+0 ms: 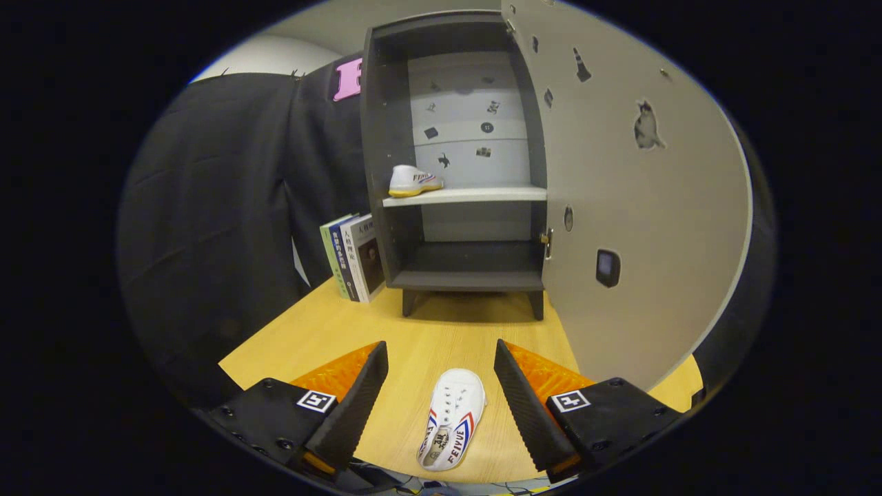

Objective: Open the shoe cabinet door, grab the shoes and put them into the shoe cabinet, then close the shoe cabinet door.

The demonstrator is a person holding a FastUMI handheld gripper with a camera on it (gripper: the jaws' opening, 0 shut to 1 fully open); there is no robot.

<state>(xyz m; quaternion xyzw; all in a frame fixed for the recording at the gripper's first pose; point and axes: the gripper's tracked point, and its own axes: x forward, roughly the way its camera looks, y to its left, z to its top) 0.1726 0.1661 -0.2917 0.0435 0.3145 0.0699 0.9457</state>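
Observation:
The dark shoe cabinet (393, 207) stands at the far side of the wooden table (441, 331). Its pale door (641, 227) is swung wide open to the right. One white shoe (413, 181) with a yellow sole rests on the cabinet's light middle shelf (482, 195). A second white shoe (451, 427) with red and blue stripes lies flat on the table, toe pointing toward the cabinet. My gripper (441, 368) hovers over it, open. The shoe lies between the two fingers, and neither finger touches it.
A few upright books (355, 256) lean against the cabinet's left side. Black cloth (220, 227) walls the left. The open door's edge reaches close to my right finger (527, 406). The cabinet's lower compartment (475, 258) holds nothing.

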